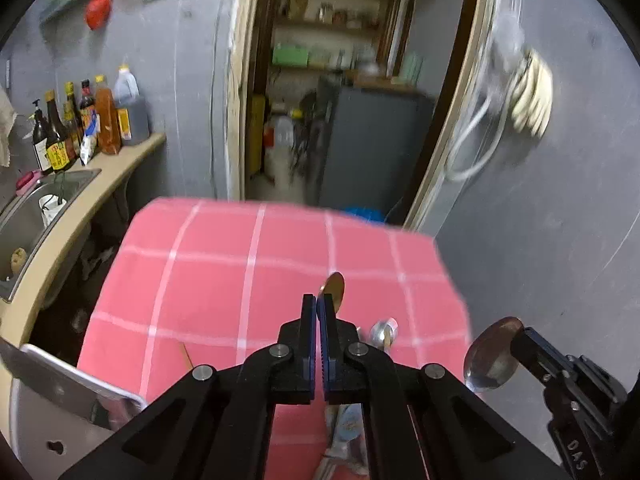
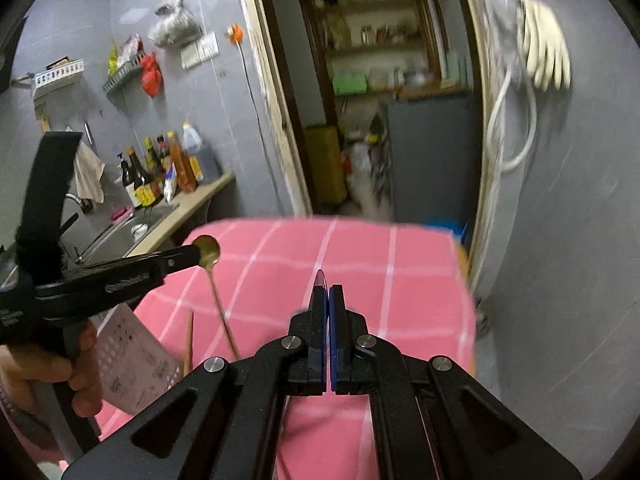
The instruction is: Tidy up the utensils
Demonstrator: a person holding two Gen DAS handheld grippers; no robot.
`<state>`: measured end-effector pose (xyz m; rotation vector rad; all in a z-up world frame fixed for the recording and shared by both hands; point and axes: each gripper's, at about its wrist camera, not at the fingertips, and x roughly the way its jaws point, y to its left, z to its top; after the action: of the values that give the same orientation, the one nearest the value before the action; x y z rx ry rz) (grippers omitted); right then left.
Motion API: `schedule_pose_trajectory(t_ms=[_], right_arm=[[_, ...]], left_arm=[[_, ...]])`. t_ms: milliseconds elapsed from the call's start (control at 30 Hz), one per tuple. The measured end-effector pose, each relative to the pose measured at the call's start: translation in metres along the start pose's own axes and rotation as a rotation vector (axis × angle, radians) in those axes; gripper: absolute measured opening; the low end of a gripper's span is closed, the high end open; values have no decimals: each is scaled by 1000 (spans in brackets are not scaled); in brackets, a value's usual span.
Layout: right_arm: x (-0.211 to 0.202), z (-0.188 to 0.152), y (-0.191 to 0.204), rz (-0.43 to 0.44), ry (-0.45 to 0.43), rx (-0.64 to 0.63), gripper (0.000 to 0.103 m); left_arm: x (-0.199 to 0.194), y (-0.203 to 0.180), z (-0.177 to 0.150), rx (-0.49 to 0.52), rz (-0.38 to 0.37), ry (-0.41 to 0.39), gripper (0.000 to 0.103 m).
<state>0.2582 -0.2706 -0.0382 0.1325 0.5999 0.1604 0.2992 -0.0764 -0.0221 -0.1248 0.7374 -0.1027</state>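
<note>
Pink checked tablecloth (image 1: 224, 280); hand (image 2: 44, 376) on left tool (image 2: 198, 254) only right-wrist.

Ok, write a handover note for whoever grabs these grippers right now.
Left gripper: shut on the gold spoon near its bowl, handle hanging down over the pink cloth.
Right gripper: shut on the silver spoon.
On the cloth: another spoon, a wooden stick, more utensils, blurred.
Done: two spoons in hand.
Left: set them down sorted; no holder in view.
</note>
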Motion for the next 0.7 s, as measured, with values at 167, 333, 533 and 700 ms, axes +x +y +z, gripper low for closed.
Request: schedule_pose_trajectory(t_ms=[167, 333, 533, 700], right_arm=[[-37, 30, 18, -35, -106, -58, 2], [-71, 55, 48, -54, -215, -106, 2], [-97, 76, 93, -26, -323, -149, 1], [-102, 85, 136, 30, -377, -172, 1]], left_arm=[[-36, 4, 15, 6, -17, -109, 2], [-80, 19, 29, 21, -3, -226, 2], [-129, 46, 40, 47, 54, -341, 2], [-157, 77, 40, 36, 103, -388, 2]])
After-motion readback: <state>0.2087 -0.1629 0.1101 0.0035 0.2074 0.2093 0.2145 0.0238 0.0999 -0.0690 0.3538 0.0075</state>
